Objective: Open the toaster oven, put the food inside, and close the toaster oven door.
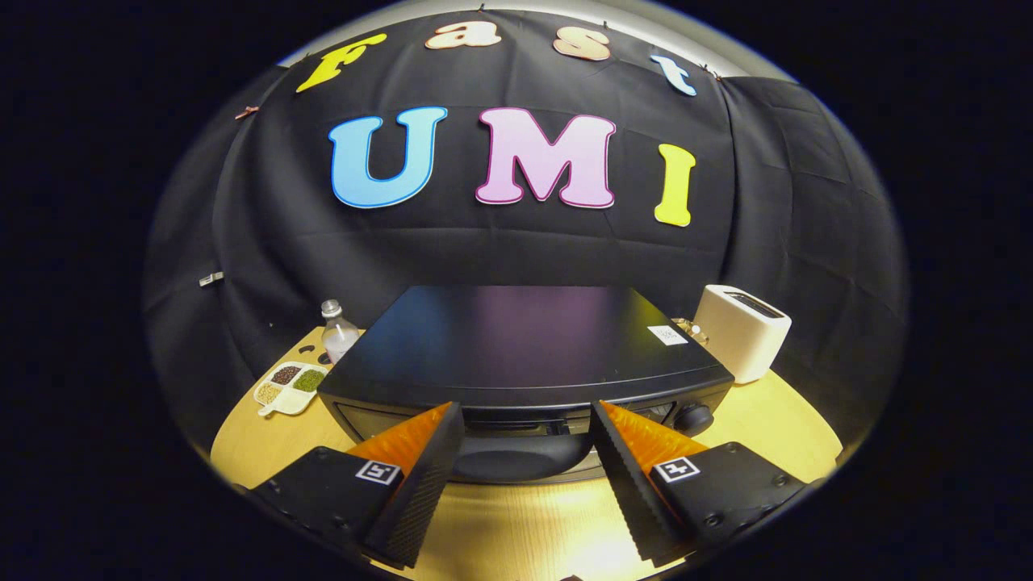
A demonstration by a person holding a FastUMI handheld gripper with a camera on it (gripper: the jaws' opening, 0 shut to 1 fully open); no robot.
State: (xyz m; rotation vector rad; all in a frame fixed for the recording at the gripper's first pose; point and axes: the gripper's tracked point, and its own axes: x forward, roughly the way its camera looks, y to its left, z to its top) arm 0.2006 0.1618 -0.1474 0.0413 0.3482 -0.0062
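A black toaster oven [524, 339] stands on the wooden table [516, 524] just ahead of my fingers, its flat top toward me. Its door looks shut, with a dark curved handle [520, 456] along the front and a round knob [694, 418] at the right end. My gripper [529, 420] is open, held above the table in front of the oven. The handle lies in the wide gap between the two fingertips, and neither finger touches it. Nothing is held.
A white toaster [742, 331] stands right of the oven. On the left are a clear plastic bottle [337, 331] and a white divided dish [290, 386] holding beans and grains. Black cloth walls close off the back and sides.
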